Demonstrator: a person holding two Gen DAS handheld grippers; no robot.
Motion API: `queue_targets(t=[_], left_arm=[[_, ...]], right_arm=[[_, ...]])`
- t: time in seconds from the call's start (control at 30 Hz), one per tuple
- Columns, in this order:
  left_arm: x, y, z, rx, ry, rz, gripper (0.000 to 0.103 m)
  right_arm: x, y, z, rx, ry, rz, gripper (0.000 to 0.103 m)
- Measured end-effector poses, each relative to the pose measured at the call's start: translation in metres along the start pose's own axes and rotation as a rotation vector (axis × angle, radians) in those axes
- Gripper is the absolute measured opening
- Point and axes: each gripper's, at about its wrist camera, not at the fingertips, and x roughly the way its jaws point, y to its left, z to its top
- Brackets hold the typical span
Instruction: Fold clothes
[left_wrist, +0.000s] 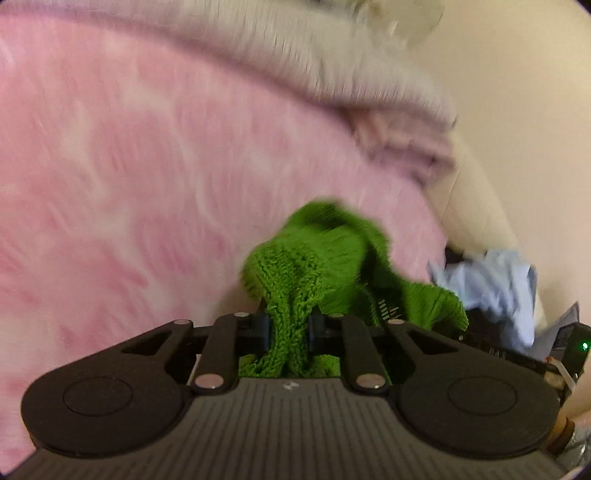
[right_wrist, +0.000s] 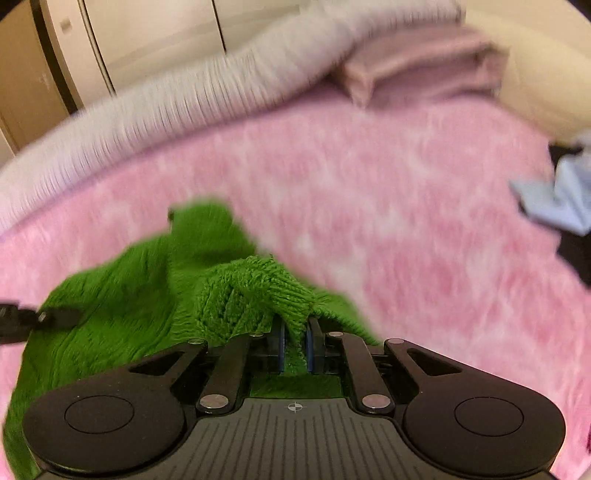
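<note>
Left wrist view: left tongs (left_wrist: 287, 330) and right tongs (right_wrist: 294, 341) each clamp the bright green knitted sweater (right_wrist: 122, 291), at twelve o'clock, likely positioning it for folding.

Fluffy pink blanket (right_wrist: 424, 221), white furry throw (right_wrist: 177, 107) — cream wardrobe doors (right_wrist: 147, 33)

The knitted garment (left_wrist: 314, 266) is bright green with a cable-like stitch pattern. The fluffy blanket (left_wrist: 129, 184) beneath it is mottled pink and white — its far edge, at the top of the frame, pale grey-white. At the right edge lies light blue cloth (left_wrist: 491, 284).
</note>
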Motion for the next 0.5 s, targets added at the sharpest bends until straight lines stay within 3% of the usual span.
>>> queue_targets(t=[0.1,0.2,0.23,0.27,0.3,0.33,0.43,0.5], left_arm=[[-0.062,-0.015,0.010,0.024,-0.111,0.020,0.013],[-0.126,-0.050,0.010,0.160,-0.224,0.069,0.013],[-0.137,-0.061,0.009,0.206,-0.253,0.120,0.015],[-0.147,-0.071,0.008,0.253,-0.282,0.174,0.023],[-0.147,-0.073,0.010,0.257,-0.275,0.224,0.041],[-0.142,-0.072,0.014,0.251,-0.264,0.282,0.045],[-0.122,-0.052,0.022,0.199,-0.236,0.408,0.045],[-0.119,-0.029,0.016,0.145,-0.190,0.435,0.045]], right_arm=[[-0.024,0.012,0.028,0.011,-0.115,0.093,0.009],[-0.037,0.036,0.058,-0.020,-0.199,0.195,0.009],[-0.036,0.044,0.068,-0.016,-0.215,0.216,0.009],[-0.034,0.052,0.078,-0.011,-0.231,0.237,0.009],[-0.024,0.058,0.087,0.016,-0.202,0.235,0.012],[-0.014,0.065,0.096,0.044,-0.170,0.232,0.027],[0.018,0.080,0.113,0.116,-0.090,0.150,0.057],[0.023,0.075,0.088,0.122,-0.001,0.140,0.059]])
